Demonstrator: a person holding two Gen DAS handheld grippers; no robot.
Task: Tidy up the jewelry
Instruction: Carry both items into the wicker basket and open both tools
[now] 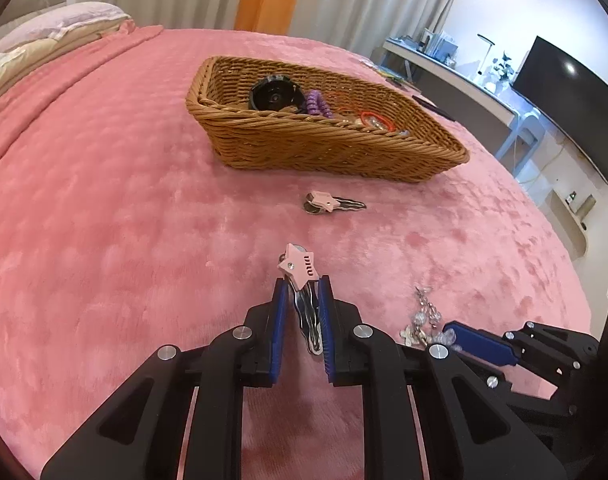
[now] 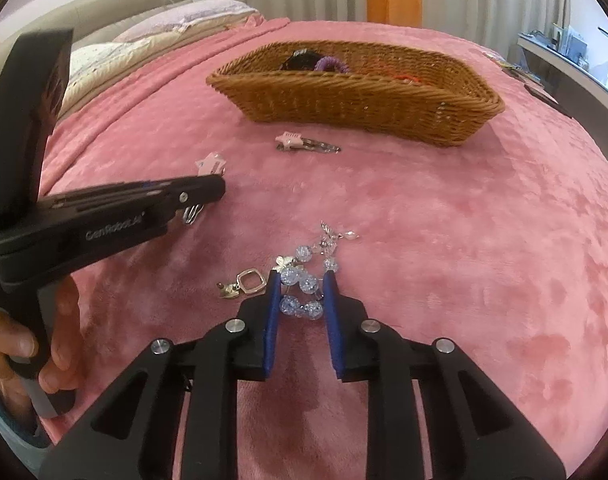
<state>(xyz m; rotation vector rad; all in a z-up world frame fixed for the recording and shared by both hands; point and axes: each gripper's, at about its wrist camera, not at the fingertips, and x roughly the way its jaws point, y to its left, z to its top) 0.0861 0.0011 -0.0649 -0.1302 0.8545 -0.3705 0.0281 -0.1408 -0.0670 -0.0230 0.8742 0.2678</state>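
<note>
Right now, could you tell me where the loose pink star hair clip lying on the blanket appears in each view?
Left wrist: pink star hair clip right of centre, just below the wicker basket.
Right wrist: clip centre, upper part, below-left of the basket.
Shared landmark: the basket.

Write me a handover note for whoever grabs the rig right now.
Left tongs: shut on a pink star hair clip, lifted off the pink blanket.
Right tongs: open, straddling the crystal bead bracelet lying on the blanket; not gripped yet.
Also loose: second pink star clip in front of the wicker basket, and gold-coloured earrings left of the bracelet.
Done: black round item, purple coil tie and orange bands sit in the basket.
Left: drop the held clip, then bracelet, second clip, earrings.
</note>
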